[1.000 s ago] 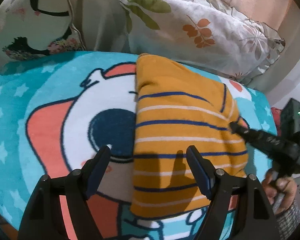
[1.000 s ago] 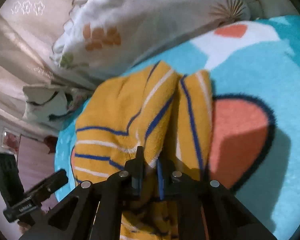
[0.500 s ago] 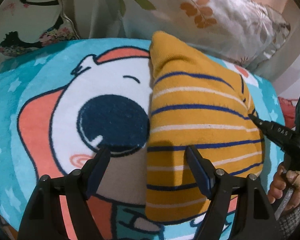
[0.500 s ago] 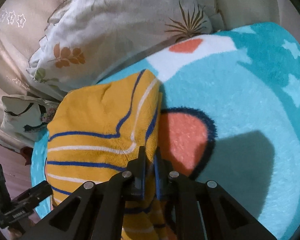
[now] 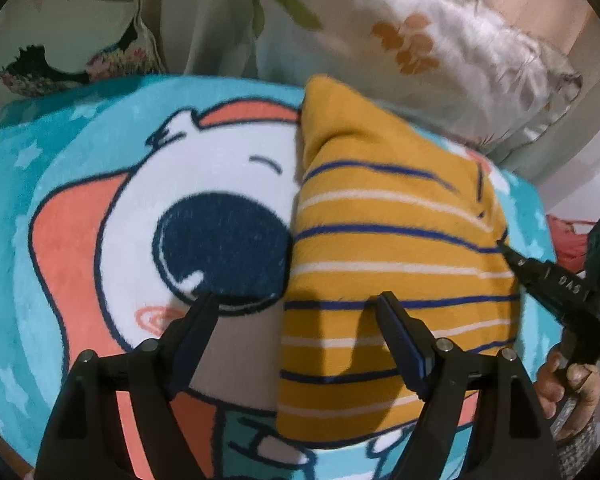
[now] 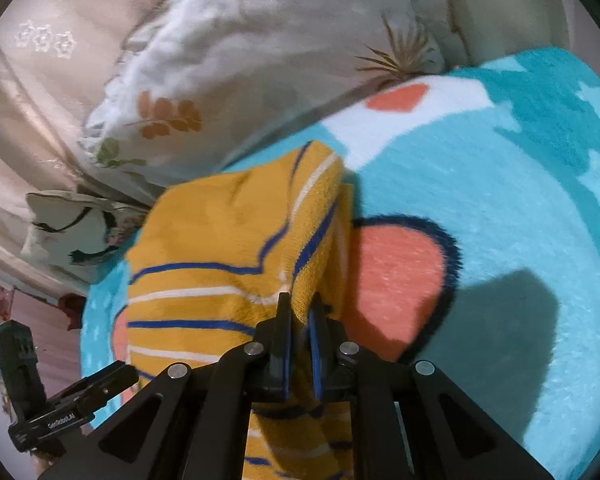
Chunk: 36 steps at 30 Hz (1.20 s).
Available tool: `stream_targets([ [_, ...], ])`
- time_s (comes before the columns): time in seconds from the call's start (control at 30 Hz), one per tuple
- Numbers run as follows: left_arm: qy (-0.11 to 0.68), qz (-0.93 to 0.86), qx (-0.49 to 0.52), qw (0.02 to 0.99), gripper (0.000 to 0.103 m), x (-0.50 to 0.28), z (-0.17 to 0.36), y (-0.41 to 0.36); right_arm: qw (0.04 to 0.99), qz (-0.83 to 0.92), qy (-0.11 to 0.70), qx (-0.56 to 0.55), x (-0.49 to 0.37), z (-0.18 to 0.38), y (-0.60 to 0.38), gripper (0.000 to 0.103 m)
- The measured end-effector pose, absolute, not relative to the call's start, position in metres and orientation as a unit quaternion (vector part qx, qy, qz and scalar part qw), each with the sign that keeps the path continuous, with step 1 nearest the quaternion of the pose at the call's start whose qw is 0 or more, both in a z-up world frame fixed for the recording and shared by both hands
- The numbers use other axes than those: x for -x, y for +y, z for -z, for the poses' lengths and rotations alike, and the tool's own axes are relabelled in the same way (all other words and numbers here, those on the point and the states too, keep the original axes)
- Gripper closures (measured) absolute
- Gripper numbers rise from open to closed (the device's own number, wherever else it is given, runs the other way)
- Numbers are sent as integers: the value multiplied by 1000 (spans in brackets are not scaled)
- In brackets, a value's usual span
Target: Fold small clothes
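A small mustard-yellow garment with navy and white stripes lies folded on a cartoon blanket. My left gripper is open and empty, hovering just above the garment's left edge. My right gripper is shut on the garment's right edge, lifting that edge a little off the blanket; it shows at the right of the left wrist view. The left gripper appears at the lower left of the right wrist view.
A white leaf-print pillow lies just behind the garment, also in the right wrist view. A cushion with a black bird print sits at the back left. The blanket stretches to the right.
My right gripper has kept hold of the garment's edge and drawn it rightward. The garment has shifted right in the left wrist view. My left gripper has stayed open.
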<state>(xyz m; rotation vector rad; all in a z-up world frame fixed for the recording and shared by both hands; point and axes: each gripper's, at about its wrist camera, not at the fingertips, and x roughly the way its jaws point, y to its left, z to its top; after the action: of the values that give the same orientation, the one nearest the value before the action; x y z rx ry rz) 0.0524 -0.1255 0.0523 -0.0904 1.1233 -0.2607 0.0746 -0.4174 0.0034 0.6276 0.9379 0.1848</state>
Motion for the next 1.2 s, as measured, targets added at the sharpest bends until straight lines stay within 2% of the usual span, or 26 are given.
stream_targets([
  [0.23, 516, 134, -50, 844, 23, -56, -50, -164, 820, -112, 448, -338, -79, 6, -412, 95],
  [0.27, 518, 126, -64, 844, 26, -59, -46, -167, 818, -115, 449, -341, -79, 7, -410, 95],
  [0.3, 519, 123, -65, 843, 40, -61, -44, -164, 817, -117, 450, -341, -79, 6, -409, 95],
  [0.37, 529, 128, -55, 837, 60, -64, -42, -160, 818, -121, 450, -337, -79, 4, -407, 95],
  [0.47, 525, 131, -60, 839, 67, -65, -44, -157, 822, -125, 448, -330, -77, 0, -406, 92],
  [0.63, 536, 132, -13, 834, 64, -70, -38, -138, 825, -93, 449, -330, -70, 2, -423, 88],
  [0.73, 539, 129, 16, 832, 51, -73, -34, -127, 828, -78, 442, -335, -63, -1, -435, 77],
  [0.8, 539, 130, 31, 832, 44, -72, -32, -121, 837, -68, 433, -327, -60, -9, -438, 77],
  [0.9, 557, 125, 72, 818, 43, -66, -36, -109, 855, -62, 414, -306, -59, -27, -436, 77],
  [1.03, 545, 108, 44, 830, 40, -38, -58, -103, 873, -84, 394, -273, -63, -48, -416, 77],
  [1.1, 545, 98, 34, 832, 33, -25, -62, -98, 874, -120, 392, -262, -72, -56, -395, 77],
  [1.2, 557, 94, 37, 825, 33, -16, -57, -88, 860, -195, 398, -254, -87, -62, -355, 77],
])
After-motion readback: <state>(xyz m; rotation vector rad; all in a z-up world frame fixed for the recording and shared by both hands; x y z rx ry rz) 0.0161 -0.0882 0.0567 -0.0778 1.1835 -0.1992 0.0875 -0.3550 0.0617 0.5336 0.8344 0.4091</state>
